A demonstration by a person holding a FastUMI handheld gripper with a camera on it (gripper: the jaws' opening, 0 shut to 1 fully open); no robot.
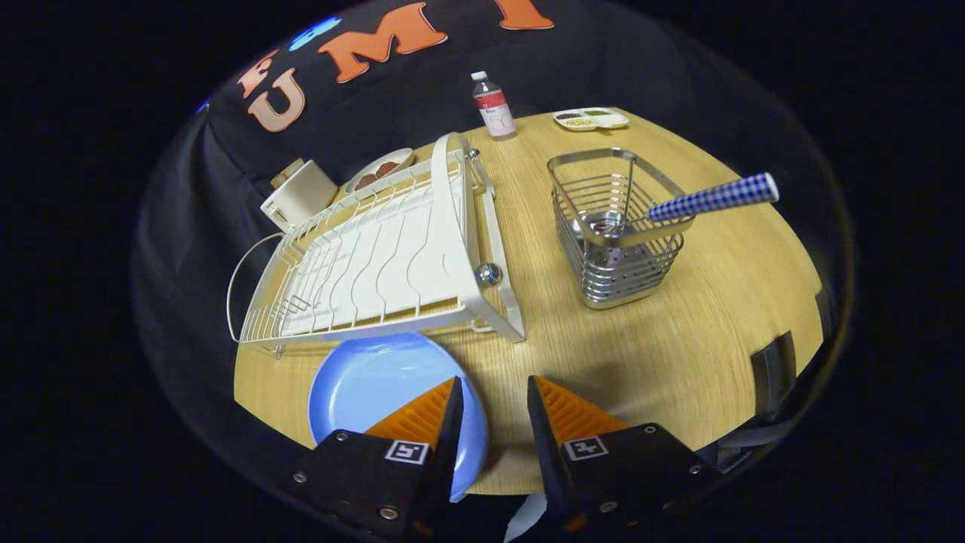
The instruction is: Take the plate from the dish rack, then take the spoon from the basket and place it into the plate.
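Note:
A light blue plate (377,388) lies flat on the wooden table (663,354), just in front of the white wire dish rack (377,253). My gripper (494,392) hovers above the table with its fingers apart and nothing between them; the left finger overlaps the plate's right rim in view. Beyond the fingers to the right stands a metal wire basket (618,249). A spoon with a blue-and-white checked handle (716,197) leans in it, handle sticking out to the right.
A small bottle with a red label (494,105) stands at the table's far edge, with a white divided dish (592,118) to its right. A white cup (298,196) and a bowl (379,170) sit behind the rack. A chair back (773,369) shows by the table's right edge.

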